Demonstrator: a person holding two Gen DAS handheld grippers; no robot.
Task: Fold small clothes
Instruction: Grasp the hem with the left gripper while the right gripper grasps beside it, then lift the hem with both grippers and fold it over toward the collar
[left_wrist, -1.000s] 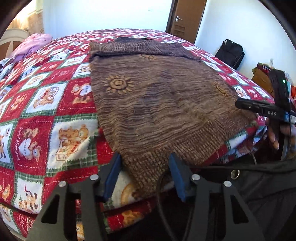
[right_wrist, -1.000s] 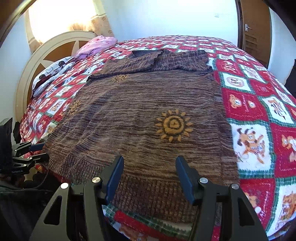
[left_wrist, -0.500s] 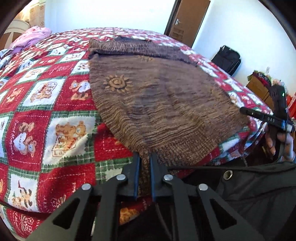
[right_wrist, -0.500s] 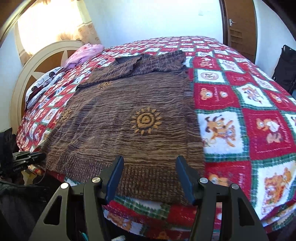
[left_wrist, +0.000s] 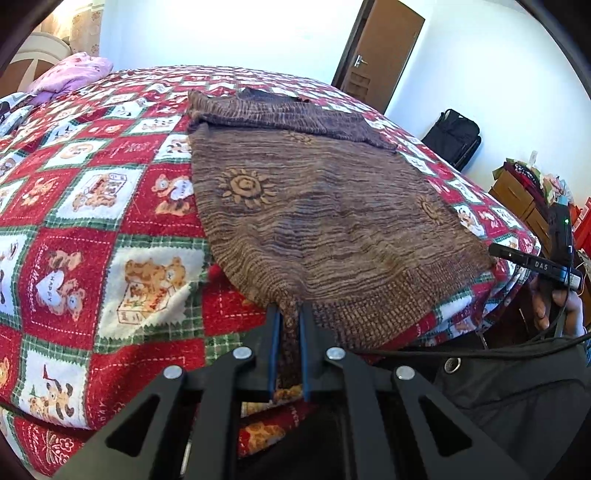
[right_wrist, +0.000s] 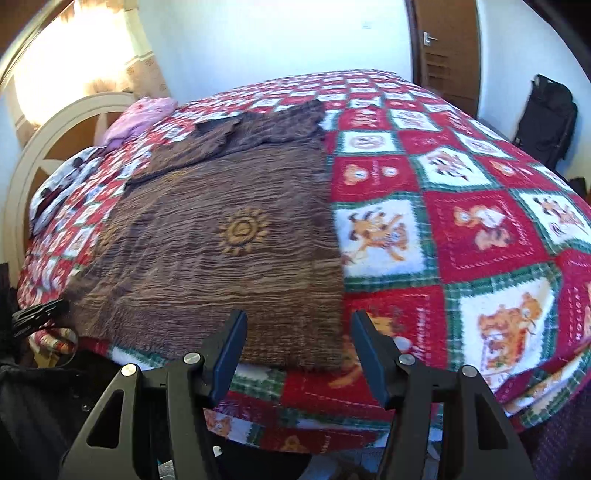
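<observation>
A brown knit sweater (left_wrist: 317, 206) with orange sun motifs lies flat on the bed, hem toward me, sleeves folded across its top. My left gripper (left_wrist: 290, 317) is shut on the sweater's near left hem corner, knit pinched between the blue pads. In the right wrist view the same sweater (right_wrist: 221, 236) fills the left half. My right gripper (right_wrist: 297, 328) is open, with the sweater's near right hem corner lying between and just beyond its blue fingers (right_wrist: 231, 350), not pressed. The right gripper's body (left_wrist: 535, 264) and the hand holding it show at the right edge of the left wrist view.
A red, green and white teddy-bear quilt (right_wrist: 461, 236) covers the bed. Pink clothing (left_wrist: 70, 72) lies near the white headboard (right_wrist: 40, 155). A brown door (left_wrist: 376, 51), a black bag (left_wrist: 452, 134) and cluttered drawers (left_wrist: 517, 192) stand beyond. Dark clothing of the person (left_wrist: 517, 398) is below.
The left gripper closed on the hem corner and has stayed shut. The right gripper slid rightward along the hem to the sweater's right corner, jaws unchanged.
</observation>
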